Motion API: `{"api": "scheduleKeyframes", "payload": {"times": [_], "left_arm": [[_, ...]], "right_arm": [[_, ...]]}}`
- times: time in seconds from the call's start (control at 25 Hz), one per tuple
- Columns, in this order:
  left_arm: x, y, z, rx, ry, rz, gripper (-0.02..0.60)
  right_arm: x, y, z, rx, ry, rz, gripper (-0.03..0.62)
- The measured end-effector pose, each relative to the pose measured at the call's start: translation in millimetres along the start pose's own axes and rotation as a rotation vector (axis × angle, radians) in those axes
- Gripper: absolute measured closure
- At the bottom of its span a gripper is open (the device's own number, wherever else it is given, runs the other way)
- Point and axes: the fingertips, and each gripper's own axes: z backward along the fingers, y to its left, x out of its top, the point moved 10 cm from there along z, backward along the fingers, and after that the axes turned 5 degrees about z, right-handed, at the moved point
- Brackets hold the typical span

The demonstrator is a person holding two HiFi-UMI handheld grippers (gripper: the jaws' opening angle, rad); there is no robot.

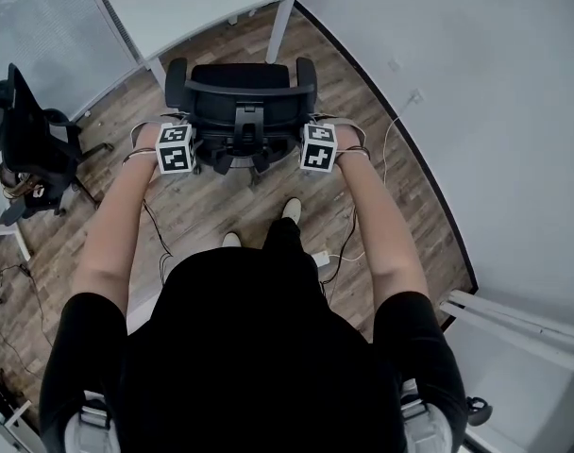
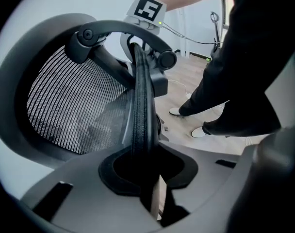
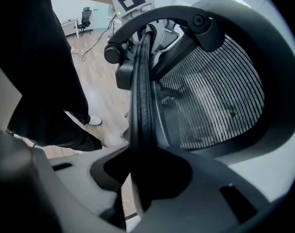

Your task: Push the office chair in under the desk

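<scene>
Left gripper (image 2: 146,181) is clamped on the left edge of the office chair (image 1: 242,102) backrest. Right gripper (image 3: 138,178) is clamped on the right edge. The chair stands on the wood floor (image 1: 202,220), back toward the person, near the white desk (image 1: 202,8) beyond it.

1. The left gripper (image 2: 150,178) grips the black side edge of the office chair (image 2: 140,96) backrest
2. Grey mesh (image 2: 65,106) curves away left
3. A marker cube (image 2: 148,8) shows above the top rail
4. Dark trousers (image 2: 244,57) and white shoes (image 2: 176,111) stand on wooden floor (image 2: 196,76), right
</scene>
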Motion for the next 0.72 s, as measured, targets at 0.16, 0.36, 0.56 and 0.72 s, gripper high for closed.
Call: {"api": "scheduleKeyframes", "payload": {"times": [0.16,0.36,0.56,0.72], "left_arm": [[0.9,27.9,-12.3,0.001,0.017,0.038,0.512],[9.8,50.9,-23.0,0.010,0.039,0.088,0.511],[17.4,71.3,-36.2,0.028,0.059,0.135,0.511],[25.5,82.8,-43.1,0.038,0.075,0.171,0.511]], "right_arm": [[-12.3,-33.2,-12.8,0.004,-0.014,0.031,0.495],[-30.5,-65.4,-21.8,0.017,-0.032,0.078,0.496],[-47.9,-96.2,-32.9,0.019,-0.051,0.127,0.496],[-60.9,-115.3,-38.1,0.025,-0.063,0.164,0.496]]}}
